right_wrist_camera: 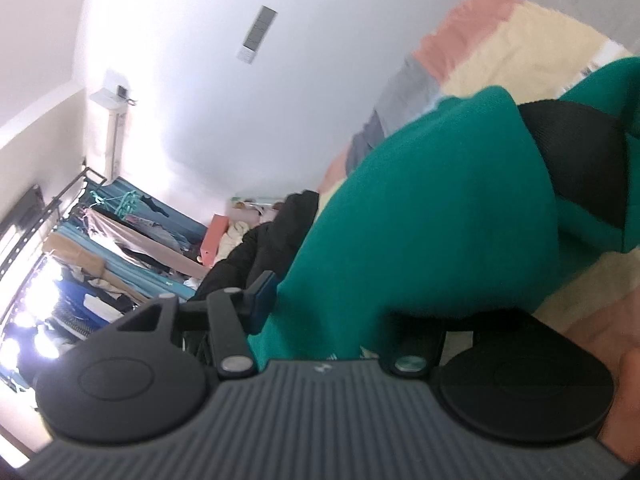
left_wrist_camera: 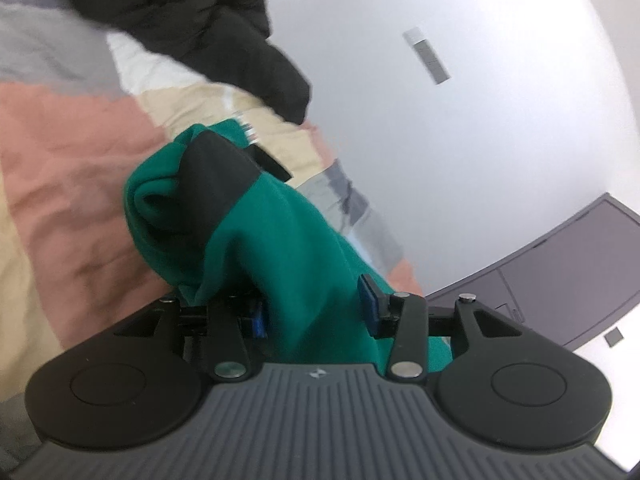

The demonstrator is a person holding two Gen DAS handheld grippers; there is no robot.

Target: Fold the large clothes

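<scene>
Green fleece with black panels, a bulky garment (left_wrist_camera: 280,236), lies bunched between the two hand-held tools and trails forward onto the patchwork bedspread of pink, cream and grey squares (left_wrist_camera: 68,168). Seen from the left wrist, the left gripper (left_wrist_camera: 316,312) has its blue-padded jaws standing apart with the cloth running through the gap; the right-hand pad shows clear of the fabric, so the cloth looks draped there rather than pinched. Seen from the right wrist, the right gripper (right_wrist_camera: 340,312) likewise has cloth filling its mouth: one blue pad stands free at the left edge of the fabric, the other is buried under it, so whether anything presses cannot be told for certain, though it reads as loose. The garment's long run points away from both tools toward the bed, and each tool sits at its near edge, neither plainly nearer. A black padded jacket (left_wrist_camera: 192,16) lies well apart, further up the bed. Any coming fold probably depends on re-gripping that near edge.
</scene>
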